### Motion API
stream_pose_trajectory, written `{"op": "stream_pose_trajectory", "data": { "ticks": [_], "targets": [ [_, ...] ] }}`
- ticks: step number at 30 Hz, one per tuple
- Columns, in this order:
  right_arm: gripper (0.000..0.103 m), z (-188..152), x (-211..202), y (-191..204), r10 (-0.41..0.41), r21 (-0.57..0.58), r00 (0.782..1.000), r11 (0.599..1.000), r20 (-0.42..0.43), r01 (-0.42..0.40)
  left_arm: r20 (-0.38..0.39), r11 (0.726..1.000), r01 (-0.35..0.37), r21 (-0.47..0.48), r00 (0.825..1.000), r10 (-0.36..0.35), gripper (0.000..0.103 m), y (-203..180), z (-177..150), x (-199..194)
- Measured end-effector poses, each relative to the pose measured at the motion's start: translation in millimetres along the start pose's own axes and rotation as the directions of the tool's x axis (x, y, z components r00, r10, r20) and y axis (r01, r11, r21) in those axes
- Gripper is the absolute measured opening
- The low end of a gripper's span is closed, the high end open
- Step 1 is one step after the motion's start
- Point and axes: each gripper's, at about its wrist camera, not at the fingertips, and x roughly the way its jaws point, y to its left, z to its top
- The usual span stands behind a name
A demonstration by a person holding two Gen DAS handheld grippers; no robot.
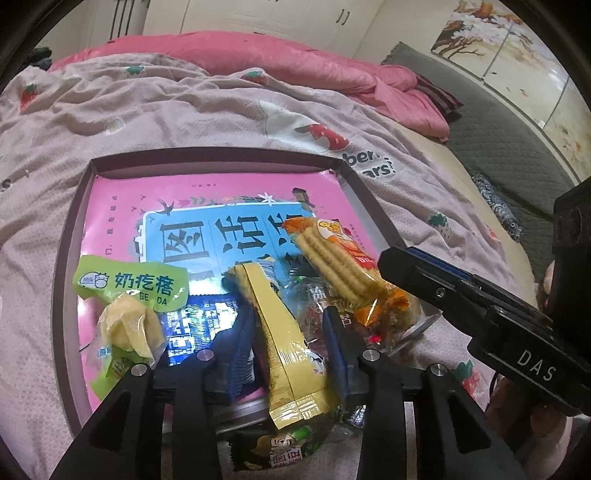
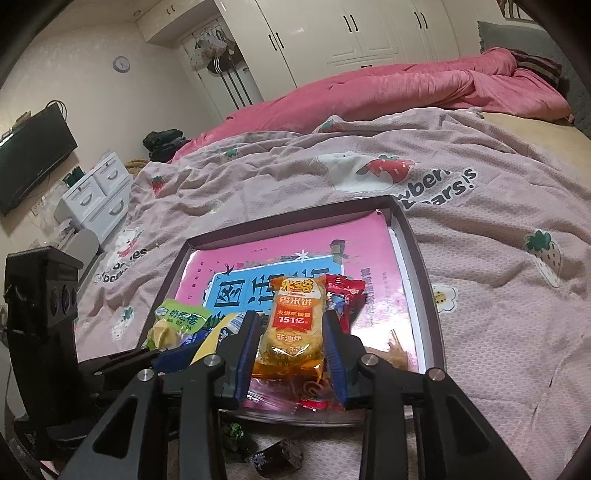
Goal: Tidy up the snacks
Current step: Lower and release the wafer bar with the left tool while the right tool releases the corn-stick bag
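My left eye rides just behind my left gripper, peering steeply down along the fingers, close over the near edge of the shallow box on the bed; beyond it, the pink quilt and a wall painting off to the right. My right eye sits behind my right gripper, tilted down less steeply, near the same box edge, looking further left to wardrobes and a wall television. Both views share the box, the green packet and the strawberry blanket. Each eye catches the other gripper: the right one at my left view's right edge, the left one low on my right view's left.
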Motion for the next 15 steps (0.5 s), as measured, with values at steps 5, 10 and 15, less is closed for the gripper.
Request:
{"op": "stream_pose_trajectory", "data": {
  "ticks": [5, 10, 15],
  "targets": [
    [0.035, -0.1, -4.0, 0.8, 0.006, 0.001, 1.000, 1.000, 0.004, -0.006, 0.007, 1.000, 0.002, 0.000, 1.000, -0.002, 0.045, 1.0, 0.8, -5.7],
    [0.041, 0.2, -8.2, 2.7, 0.009, -0.002, 1.000, 1.000, 0.011, -0.009, 0.010, 1.000, 0.003, 0.009, 1.000, -0.003, 0.048, -1.2, 0.7, -9.2],
    [0.042, 1.2, -12.3, 3.4, 0.009, -0.004, 1.000, 1.000, 0.017, -0.009, 0.015, 1.000, -0.002, 0.015, 1.000, 0.001, 0.055, -2.8, 0.4, -13.7]
  ]
}}
